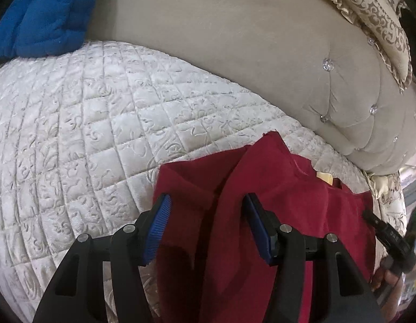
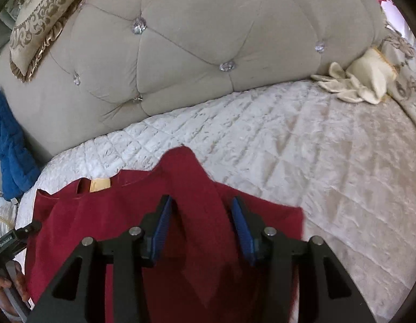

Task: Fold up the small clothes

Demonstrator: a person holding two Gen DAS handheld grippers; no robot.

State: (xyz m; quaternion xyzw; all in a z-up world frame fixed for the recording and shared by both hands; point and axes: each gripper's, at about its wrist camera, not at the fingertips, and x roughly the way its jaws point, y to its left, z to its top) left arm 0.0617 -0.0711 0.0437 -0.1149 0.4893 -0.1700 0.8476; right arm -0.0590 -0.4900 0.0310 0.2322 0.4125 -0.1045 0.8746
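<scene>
Quilted white bedspread covers the bed, grey tufted headboard with crystal buttons behind it.

Left wrist view: blue blanket bunched at top left against the headboard, patterned beige pillow with a ruffled edge at top right. Red garment lies on the bedspread at the lower centre, neckline with a yellow label toward the headboard. One sleeve is folded inward over the body and forms a raised ridge. Left tongs hang over that fold with the jaws spread; blue pads sit either side of the ridge and do not press on the cloth. Released, nothing gripped. Right tongs' black frame and a bit of the hand holding it show at the right edge.

Right wrist view: same headboard, pillow at top left, blue blanket at the left edge. Cream cloth lies crumpled at the far right of the bed beside another patterned cushion. Red garment fills the lower left, label visible at the collar. Its other sleeve is folded in, peak pointing toward the headboard. Right tongs straddle that sleeve, jaws apart, with the pads clear of the fabric. Released too. Left tongs' frame and a hand show at the lower left edge.
</scene>
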